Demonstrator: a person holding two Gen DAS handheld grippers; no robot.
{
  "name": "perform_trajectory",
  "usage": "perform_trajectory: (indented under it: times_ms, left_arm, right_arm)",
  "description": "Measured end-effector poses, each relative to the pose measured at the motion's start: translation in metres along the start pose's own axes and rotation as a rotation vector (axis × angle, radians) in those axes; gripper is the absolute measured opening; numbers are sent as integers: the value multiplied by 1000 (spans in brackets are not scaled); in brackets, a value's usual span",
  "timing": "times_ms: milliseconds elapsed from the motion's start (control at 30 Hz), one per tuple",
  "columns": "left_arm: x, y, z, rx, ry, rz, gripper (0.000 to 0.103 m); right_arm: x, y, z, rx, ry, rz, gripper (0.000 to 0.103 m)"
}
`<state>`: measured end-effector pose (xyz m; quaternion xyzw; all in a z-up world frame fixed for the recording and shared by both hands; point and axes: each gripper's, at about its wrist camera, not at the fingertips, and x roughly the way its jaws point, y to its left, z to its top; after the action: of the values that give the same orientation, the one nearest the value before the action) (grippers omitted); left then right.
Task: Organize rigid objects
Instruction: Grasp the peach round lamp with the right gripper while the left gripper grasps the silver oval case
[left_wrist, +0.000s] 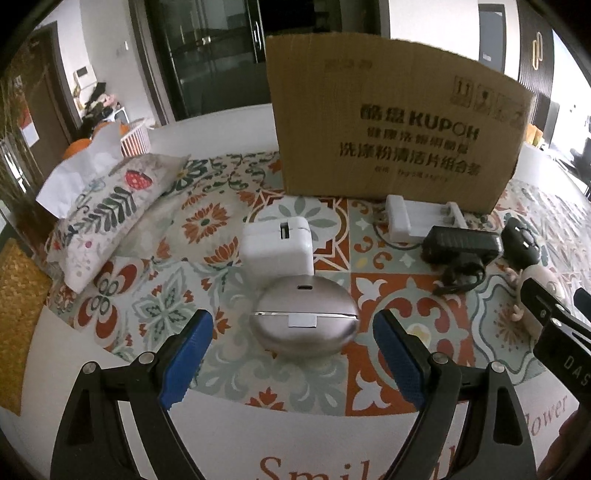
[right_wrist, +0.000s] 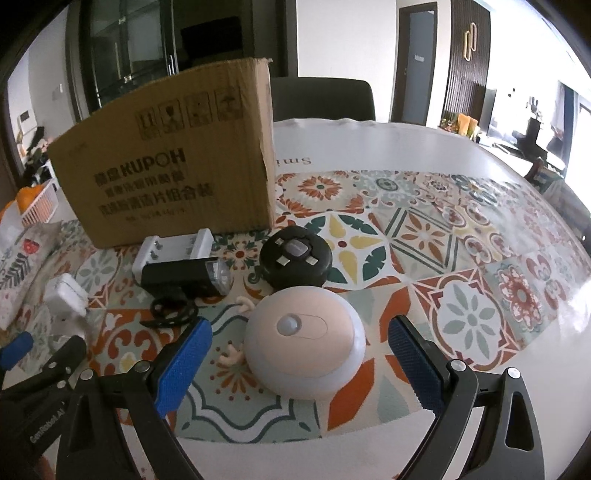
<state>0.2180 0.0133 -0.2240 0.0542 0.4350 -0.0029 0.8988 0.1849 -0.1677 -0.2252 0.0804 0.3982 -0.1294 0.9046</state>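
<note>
Jaws apart on both: left gripper straddles the silver oval metal case, right gripper the pink-and-white round dome light, both on the worktop; reach step, next lower and close, then brown cardboard box probably

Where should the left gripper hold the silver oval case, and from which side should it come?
Grip the silver oval case across its long axis, at the two rounded ends near the seam, coming down from above and in front. The left gripper is open and already straddles it; the domed top looks slippery.
</note>
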Motion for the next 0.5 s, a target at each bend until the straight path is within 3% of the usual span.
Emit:
perform_trajectory:
  times_ms: [500]
  left_arm:
    - [21,-4,0,21,29,-4,86]
  right_arm:
    - [25,-5,-2,34,45,-26,95]
